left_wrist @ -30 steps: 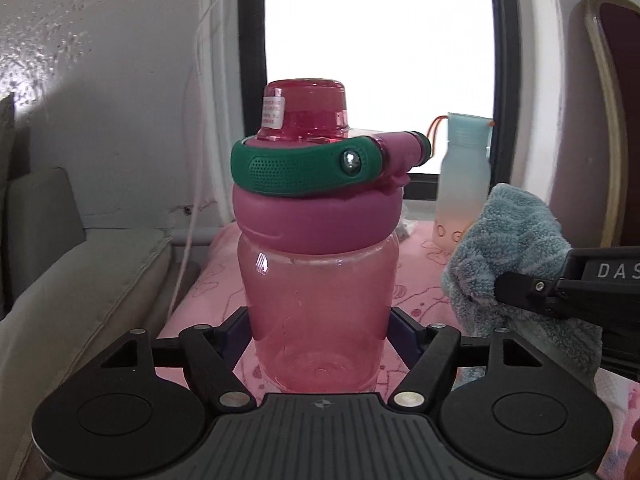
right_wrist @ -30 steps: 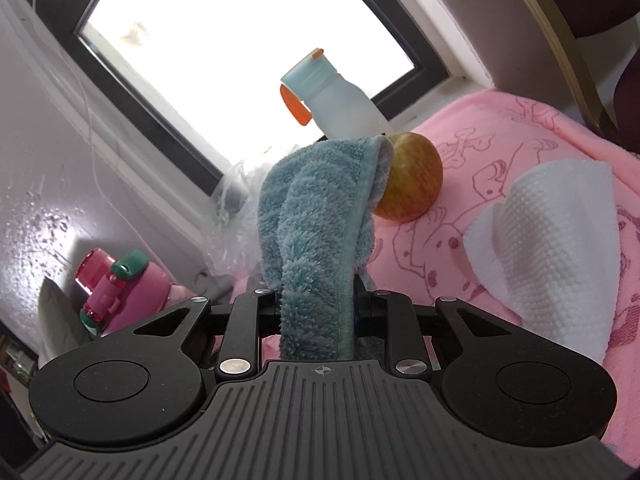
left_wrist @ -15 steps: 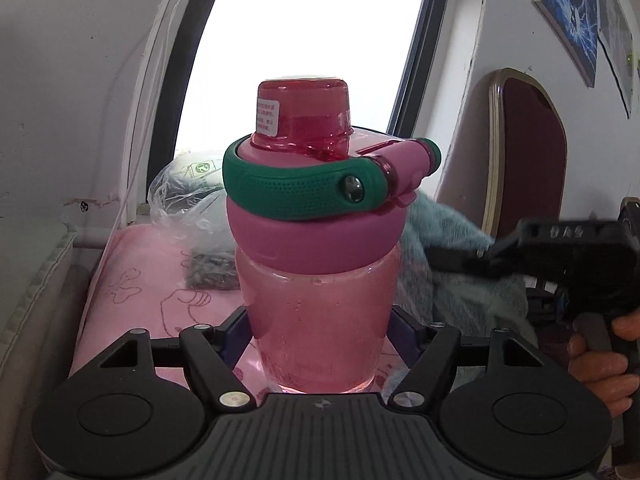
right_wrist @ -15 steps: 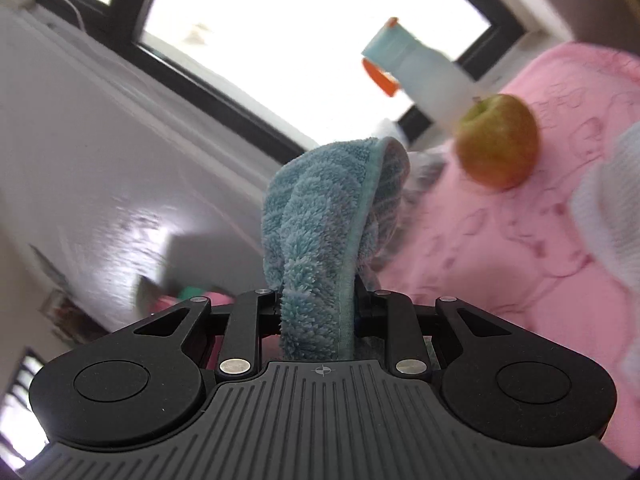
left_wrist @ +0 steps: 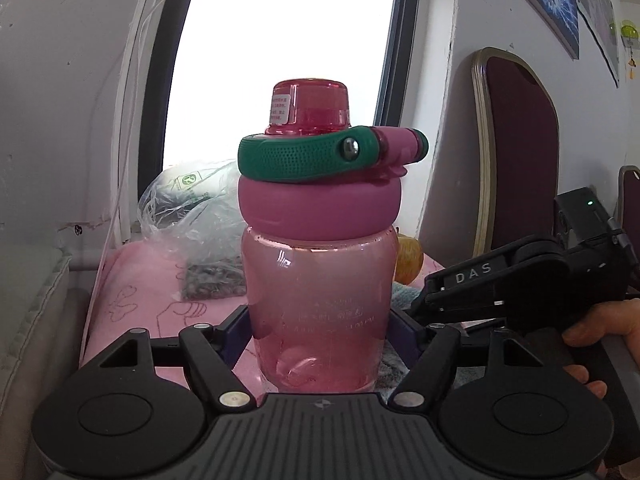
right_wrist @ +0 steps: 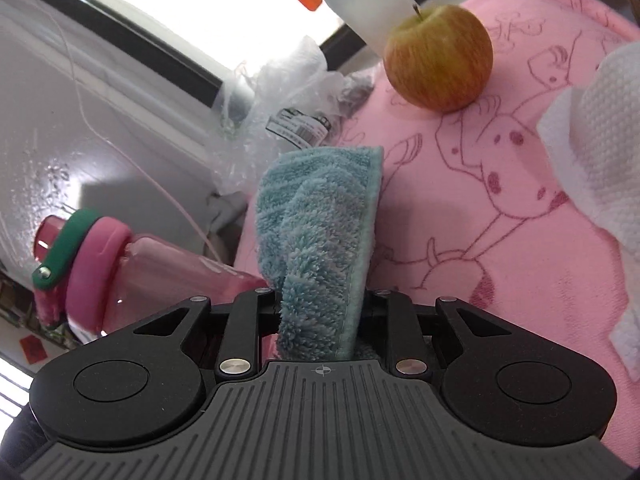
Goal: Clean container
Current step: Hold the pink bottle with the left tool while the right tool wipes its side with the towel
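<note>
Left gripper point(left_wrist: 320, 328): jaws clamped on pink bottle point(left_wrist: 320, 280), upright.
Right gripper point(right_wrist: 320, 312): jaws pinching teal cloth point(right_wrist: 320, 232), beside bottle base.

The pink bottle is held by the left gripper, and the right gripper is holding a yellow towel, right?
Not quite: the towel is blue-green, not yellow, as the right wrist view shows. The rest is right: the left gripper holds the pink bottle, and the right gripper holds the towel.

Pink printed cloth point(right_wrist: 500, 208) carries apple point(right_wrist: 438, 58); white tissue point(right_wrist: 596, 152); plastic bag point(right_wrist: 280, 92).
</note>
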`<state>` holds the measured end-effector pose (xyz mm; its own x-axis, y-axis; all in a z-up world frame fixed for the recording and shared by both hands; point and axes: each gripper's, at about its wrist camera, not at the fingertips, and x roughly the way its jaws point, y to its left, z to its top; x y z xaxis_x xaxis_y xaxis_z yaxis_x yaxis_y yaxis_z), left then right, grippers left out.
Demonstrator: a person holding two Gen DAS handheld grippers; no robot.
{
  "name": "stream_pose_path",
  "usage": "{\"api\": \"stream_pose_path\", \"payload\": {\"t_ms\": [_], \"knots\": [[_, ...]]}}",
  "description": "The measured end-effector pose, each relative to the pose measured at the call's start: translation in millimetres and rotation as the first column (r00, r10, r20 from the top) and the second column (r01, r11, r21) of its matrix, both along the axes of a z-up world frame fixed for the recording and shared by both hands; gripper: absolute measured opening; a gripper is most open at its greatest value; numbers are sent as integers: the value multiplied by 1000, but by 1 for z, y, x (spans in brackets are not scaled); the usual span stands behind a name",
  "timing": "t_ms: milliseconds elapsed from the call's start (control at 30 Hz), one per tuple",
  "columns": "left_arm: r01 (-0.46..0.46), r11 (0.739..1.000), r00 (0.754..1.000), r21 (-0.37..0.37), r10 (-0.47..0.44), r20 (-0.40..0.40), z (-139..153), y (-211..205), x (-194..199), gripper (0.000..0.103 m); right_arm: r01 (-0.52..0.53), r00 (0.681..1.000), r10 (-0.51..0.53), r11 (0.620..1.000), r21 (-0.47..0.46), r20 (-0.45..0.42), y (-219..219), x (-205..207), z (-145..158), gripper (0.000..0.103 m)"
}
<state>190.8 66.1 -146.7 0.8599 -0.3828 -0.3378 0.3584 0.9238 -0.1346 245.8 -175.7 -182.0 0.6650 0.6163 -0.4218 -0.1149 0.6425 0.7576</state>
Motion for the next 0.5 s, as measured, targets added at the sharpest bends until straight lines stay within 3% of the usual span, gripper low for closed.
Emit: {"api": "stream_pose_path", "payload": {"t_ms": [67, 133, 200, 300, 400, 500], "knots": [[3, 1000, 1000, 19, -3, 8, 0, -3, -1, 70, -37, 990, 15, 986, 164, 137, -12, -15, 11, 25], [6, 999, 1000, 38, -6, 15, -1, -5, -2, 70, -101, 973, 18, 930, 354, 230, -24, -21, 14, 25], [8, 998, 1000, 57, -10, 22, -1, -8, -3, 70, -120, 975, 18, 885, 450, 223, -28, -16, 9, 25], [8, 998, 1000, 69, -10, 26, -2, -9, -3, 70, -26, 1000, 24, 918, 396, 12, -21, 3, -15, 25], [6, 998, 1000, 61, -7, 20, -2, -7, -1, 70, 2, 990, 24, 984, 178, -142, -13, 16, -27, 25], [2, 996, 1000, 90, -5, 28, -1, -12, -3, 70, -21, 992, 29, 997, 69, -122, -12, 13, -20, 25]]}}
